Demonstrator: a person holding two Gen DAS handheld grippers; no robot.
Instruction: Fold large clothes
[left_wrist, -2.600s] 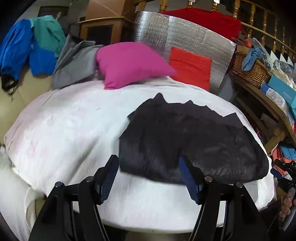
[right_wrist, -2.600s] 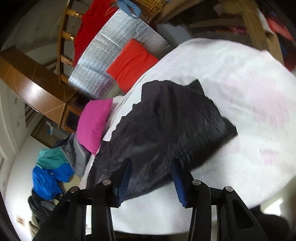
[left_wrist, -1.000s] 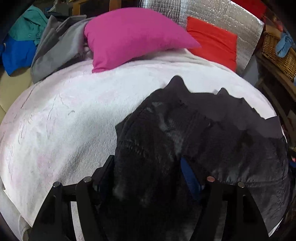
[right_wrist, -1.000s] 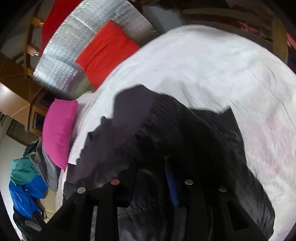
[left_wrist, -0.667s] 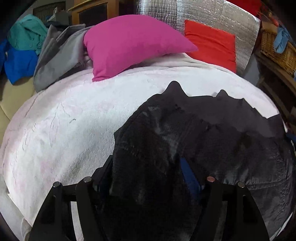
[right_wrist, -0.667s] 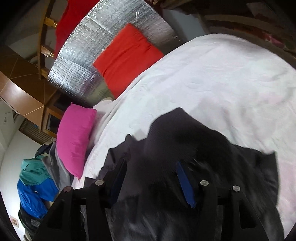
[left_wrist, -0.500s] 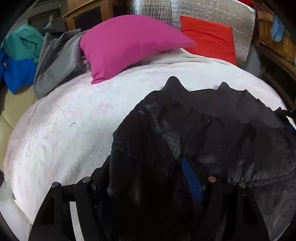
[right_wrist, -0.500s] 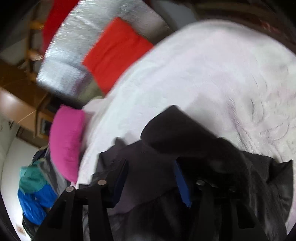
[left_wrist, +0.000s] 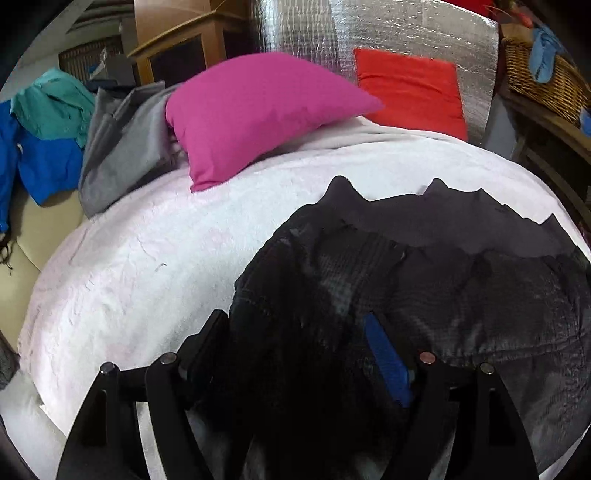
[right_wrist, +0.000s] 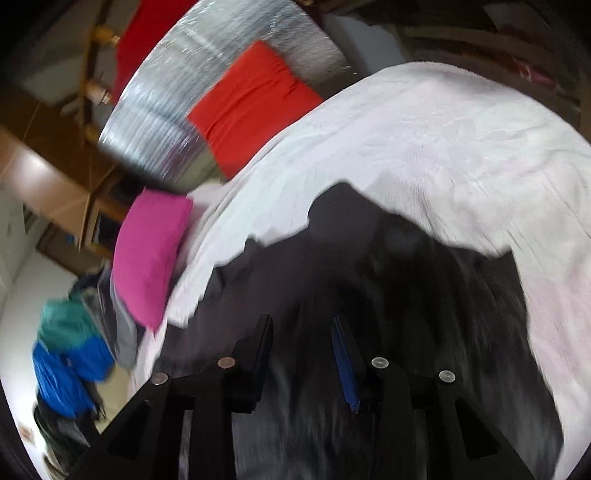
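- The large black quilted garment (left_wrist: 424, 280) lies on the near right part of the round bed under a white fleecy blanket (left_wrist: 147, 266), its jagged far edge pointing toward the pillows
- The left gripper (left_wrist: 299, 336) stands wide apart with a thick bunch of the black cloth between its fingers (left_wrist: 386, 360); whether the pads press on it I cannot tell
- The right gripper (right_wrist: 303, 339), seen in a blurred view, has just been opening its jaws; dark cloth lies between and under them, and no clear pinch shows
- The step in hand looks like carrying the near edge over for a fold; to do it well, I judge both grippers should take the hem at matching corners, lift evenly and lay the edge straight on the far edge
- A bunched grip on the left risks a crooked, lumpy fold
- The woven wicker basket (left_wrist: 550, 85) at far right holds a light blue cloth (left_wrist: 545, 55)
- The magenta square pillow (left_wrist: 258, 110) and the red flat cushion (left_wrist: 410, 88) sit beyond the garment, well apart from it
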